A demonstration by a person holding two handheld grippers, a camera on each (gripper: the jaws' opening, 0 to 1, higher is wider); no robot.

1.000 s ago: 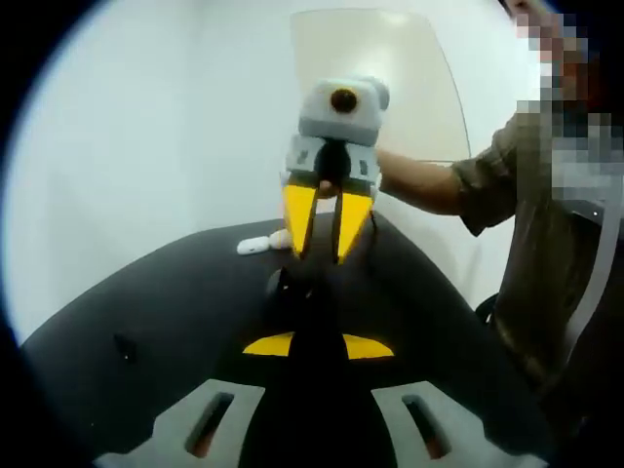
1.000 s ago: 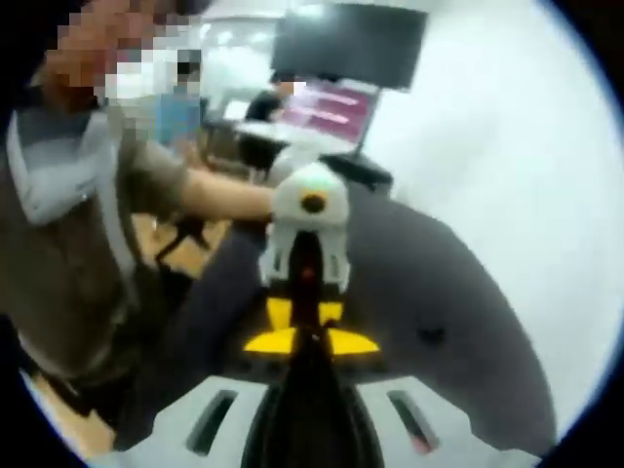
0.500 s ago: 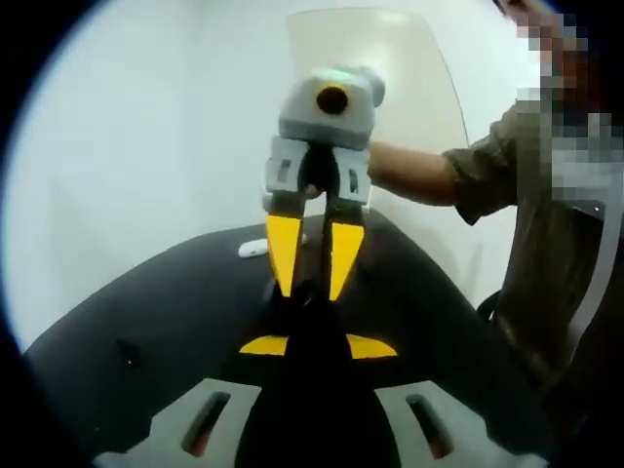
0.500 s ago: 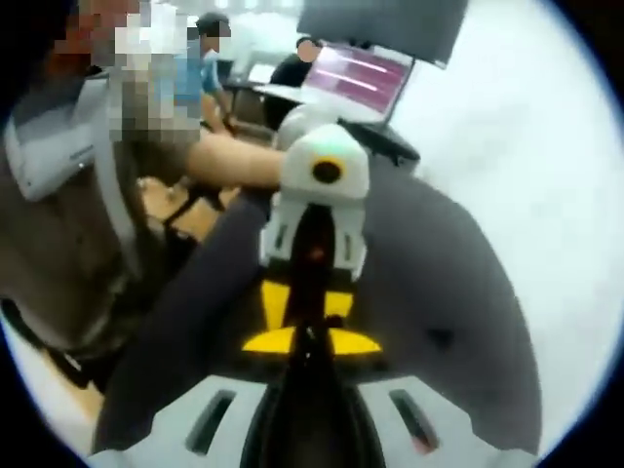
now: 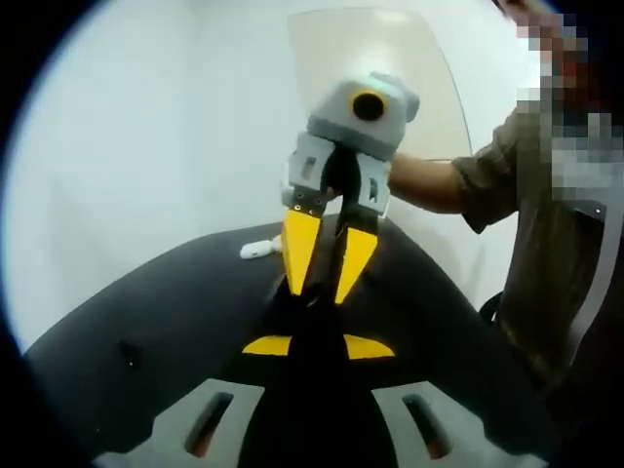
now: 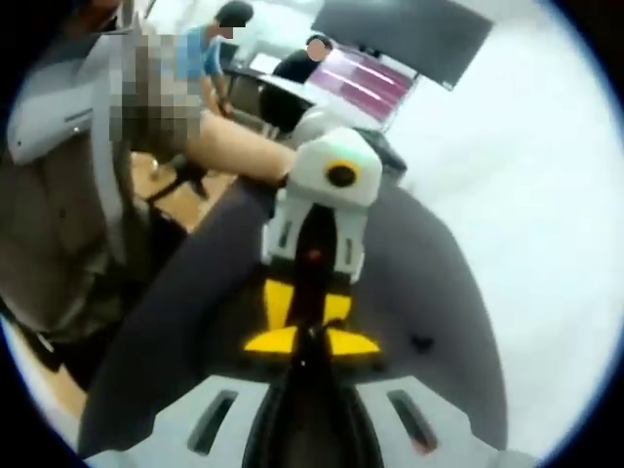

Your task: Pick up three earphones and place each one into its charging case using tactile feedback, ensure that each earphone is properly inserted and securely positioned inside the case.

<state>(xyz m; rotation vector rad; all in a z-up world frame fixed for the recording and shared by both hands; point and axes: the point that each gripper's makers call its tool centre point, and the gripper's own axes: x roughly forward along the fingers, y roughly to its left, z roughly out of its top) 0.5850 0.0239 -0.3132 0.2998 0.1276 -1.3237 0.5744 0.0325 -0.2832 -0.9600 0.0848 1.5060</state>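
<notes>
My left gripper is shut on a black charging case, held above the black table. The right gripper comes down from above with its yellow fingers tilted, tips at the case's top. From the right gripper view, my right gripper has narrow jaws closed on a small dark earphone, mostly hidden, pressed against the left gripper facing it. A white earphone case lies at the table's far edge. A small black piece lies on the table to the left.
A person in a brown sleeve holds the grippers at the table's right side. A pale wall and a clear panel stand behind the table. The right gripper view shows screens and seated people far off.
The right gripper came down until its fingertips met the case in my left gripper, then leaned over to the right. The left gripper has stayed put.
</notes>
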